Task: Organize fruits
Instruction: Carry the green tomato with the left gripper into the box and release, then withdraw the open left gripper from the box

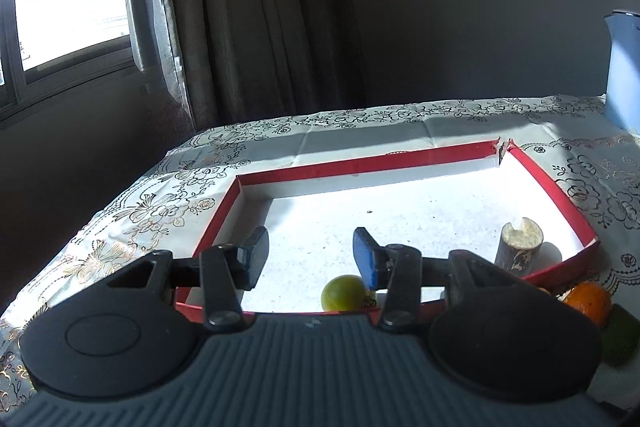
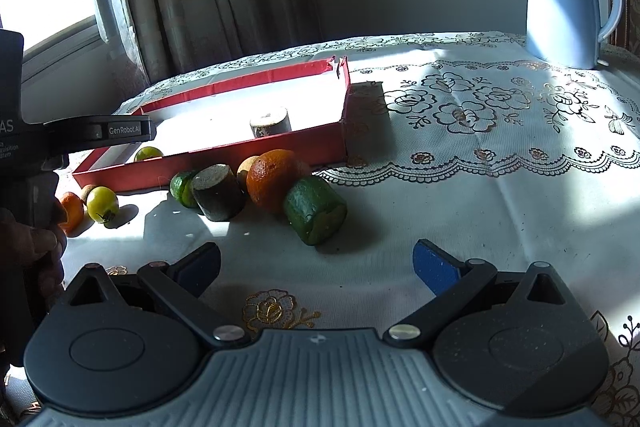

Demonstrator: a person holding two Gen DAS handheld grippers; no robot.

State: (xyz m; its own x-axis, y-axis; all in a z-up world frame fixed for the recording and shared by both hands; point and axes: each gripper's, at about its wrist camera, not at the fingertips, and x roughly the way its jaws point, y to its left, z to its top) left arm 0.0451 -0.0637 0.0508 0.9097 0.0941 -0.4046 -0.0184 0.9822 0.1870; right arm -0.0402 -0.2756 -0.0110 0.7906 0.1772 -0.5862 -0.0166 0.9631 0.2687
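Right now, your left gripper [image 1: 310, 251]: fingers spread apart, nothing between them, hovering over the near edge of the tray [image 1: 560, 203].
Your right gripper [image 2: 316, 263]: fingers wide apart too, holding nothing, low over the cloth [image 2: 460, 195] in front of the fruit.
Tray: red walls, white floor, sitting on the cloth left of centre in the right view.
In the tray: a green tomato [image 1: 344, 293] at the near edge, just under your left gripper's right finger; a pale cut stub [image 1: 519, 247] standing upright near the right wall.
Outside, along the tray's front wall: an orange [image 2: 274, 179], a green cut chunk [image 2: 316, 211] touching it on the right, a dark cut stub [image 2: 218, 197] on its left, a small green piece [image 2: 182, 189] beside that.
Further left: a yellow-green tomato [image 2: 103, 205], a brown fruit [image 2: 87, 191] behind it and a small orange one [image 2: 73, 211], beside your left hand [image 2: 36, 251].
Behind the orange: a tan fruit [image 2: 246, 171], mostly hidden.
Kettle [image 2: 564, 3]: blue, at the far right of the cloth, well apart from the fruit.
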